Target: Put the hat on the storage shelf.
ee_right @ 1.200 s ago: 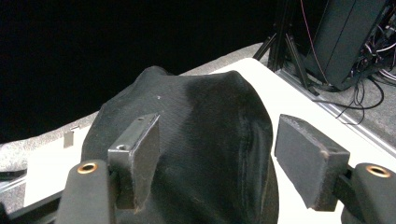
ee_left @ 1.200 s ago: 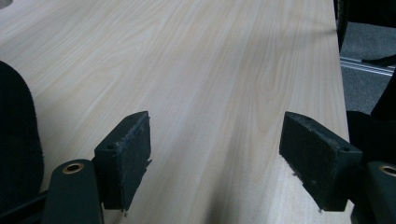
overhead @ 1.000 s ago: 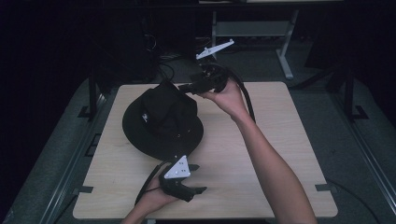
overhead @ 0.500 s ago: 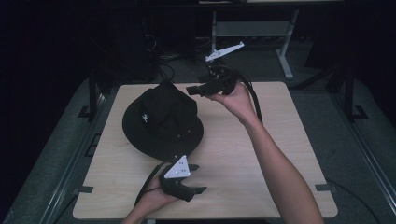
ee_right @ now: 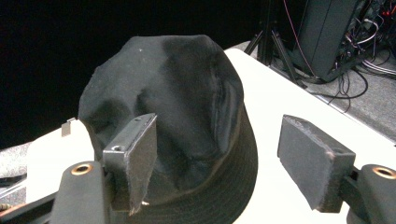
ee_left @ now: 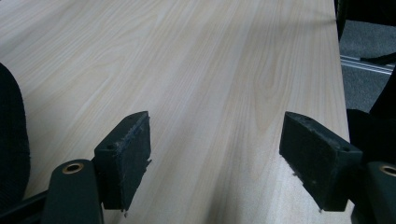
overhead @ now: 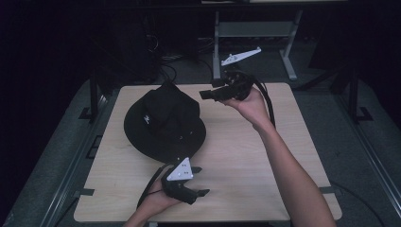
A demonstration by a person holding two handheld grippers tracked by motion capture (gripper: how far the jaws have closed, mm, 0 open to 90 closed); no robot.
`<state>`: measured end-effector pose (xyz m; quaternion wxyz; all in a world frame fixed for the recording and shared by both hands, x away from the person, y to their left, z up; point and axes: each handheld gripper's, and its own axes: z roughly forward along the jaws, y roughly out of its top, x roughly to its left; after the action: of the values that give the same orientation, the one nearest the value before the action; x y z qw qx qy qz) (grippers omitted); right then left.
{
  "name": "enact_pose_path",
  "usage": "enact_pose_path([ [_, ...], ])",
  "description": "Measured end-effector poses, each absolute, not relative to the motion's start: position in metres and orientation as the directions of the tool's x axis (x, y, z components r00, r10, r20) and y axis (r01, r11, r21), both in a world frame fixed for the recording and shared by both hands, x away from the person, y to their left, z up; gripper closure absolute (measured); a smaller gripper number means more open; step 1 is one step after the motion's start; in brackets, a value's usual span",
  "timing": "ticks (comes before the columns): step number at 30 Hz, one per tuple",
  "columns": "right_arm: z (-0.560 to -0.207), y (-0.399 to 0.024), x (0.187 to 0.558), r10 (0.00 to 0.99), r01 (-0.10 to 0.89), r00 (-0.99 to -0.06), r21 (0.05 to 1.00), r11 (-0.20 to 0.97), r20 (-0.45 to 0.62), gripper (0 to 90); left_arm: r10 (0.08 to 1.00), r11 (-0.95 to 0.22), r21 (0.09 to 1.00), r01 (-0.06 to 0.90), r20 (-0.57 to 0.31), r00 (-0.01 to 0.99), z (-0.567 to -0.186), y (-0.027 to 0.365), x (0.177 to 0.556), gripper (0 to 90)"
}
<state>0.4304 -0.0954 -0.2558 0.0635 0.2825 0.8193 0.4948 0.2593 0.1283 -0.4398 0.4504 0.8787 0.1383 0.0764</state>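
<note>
Black fabric bucket hat [overhead: 164, 124] sits on light wood worktop [overhead: 246, 156], far-left. R gripper [overhead: 206, 94] has backed off hat, jaws apart, empty. L gripper [overhead: 198, 180] unmoved near front edge, apart, empty. Hat free; regrasp likely next.

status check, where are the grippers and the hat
Right hand-held gripper open, raised beside the hat, aimed at its crown. Left hand-held gripper open, low over bare table near the brim. Hat flat, untouched. Nothing in the way.
</note>
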Motion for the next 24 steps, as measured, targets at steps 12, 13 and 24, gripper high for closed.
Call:
enact_pose_path([
  [12, -0.267, -0.120, 0.423, 0.541, 0.420, -0.819, 0.844, 0.334, 0.193, 26.6, 0.314, -0.562, 0.809, 0.175, 0.013, 0.949, -0.441, 0.128, 0.261, 24.5],
  [13, -0.267, -0.120, 0.423, 0.541, 0.420, -0.819, 0.844, 0.334, 0.193, 26.6, 0.314, -0.562, 0.809, 0.175, 0.013, 0.949, -0.441, 0.128, 0.261, 24.5],
  [24, -0.282, -0.144, 0.414, 0.564, 0.448, -0.797, 0.838, 0.311, 0.217, 24.2, 0.320, -0.568, 0.804, 0.176, 0.019, 0.947, -0.442, 0.129, 0.261, 24.5],
])
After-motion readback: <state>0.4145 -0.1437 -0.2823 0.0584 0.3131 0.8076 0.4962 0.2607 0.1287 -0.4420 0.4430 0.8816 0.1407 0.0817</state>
